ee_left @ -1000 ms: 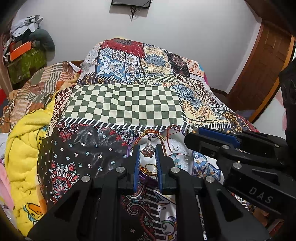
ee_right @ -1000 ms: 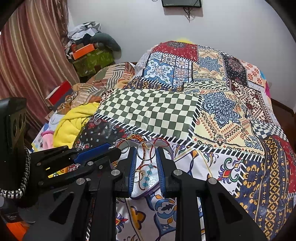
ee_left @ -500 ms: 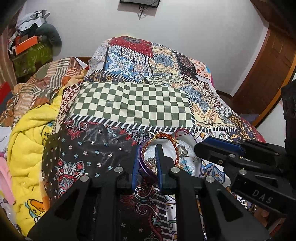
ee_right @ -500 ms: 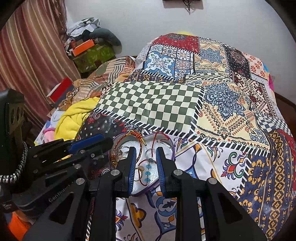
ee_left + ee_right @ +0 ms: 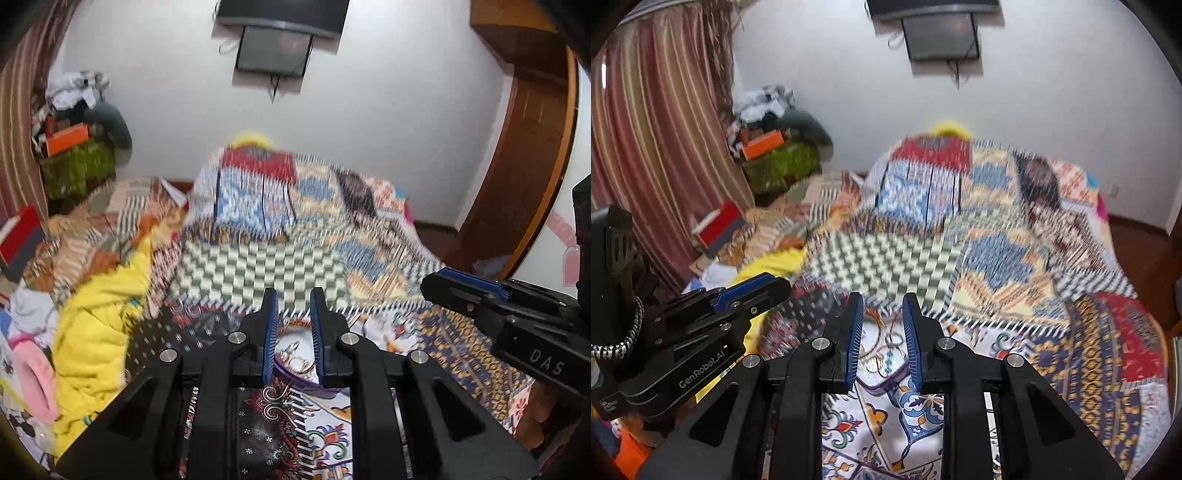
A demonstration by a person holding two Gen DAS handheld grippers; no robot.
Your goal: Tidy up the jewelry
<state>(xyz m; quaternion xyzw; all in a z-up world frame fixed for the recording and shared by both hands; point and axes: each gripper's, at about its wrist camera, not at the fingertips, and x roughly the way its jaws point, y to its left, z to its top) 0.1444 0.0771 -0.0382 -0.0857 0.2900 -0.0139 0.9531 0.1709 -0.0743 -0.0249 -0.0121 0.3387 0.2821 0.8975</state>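
Both grippers hang above the near end of the bed (image 5: 1015, 258), which is covered with a patchwork bedspread (image 5: 258, 269). The far part of the bed looks blurred in both views.

The left gripper (image 5: 293, 306) has its two blue-lined fingers spread a little, and nothing is between them. Under it, seen through the gap, a silver tray with a purple rim (image 5: 295, 382) lies on the bedspread. A gold ring (image 5: 301, 363) and other small pieces lie in it, too small to name.

The right gripper (image 5: 882, 312) is also spread and holds nothing. Below it lies the same tray (image 5: 886, 378), with thin chains, hoops and a string of pale blue beads (image 5: 887, 360) in it. Each gripper is just beside the other. A yellow blanket (image 5: 99, 325) lies bunched at the left of the bed.
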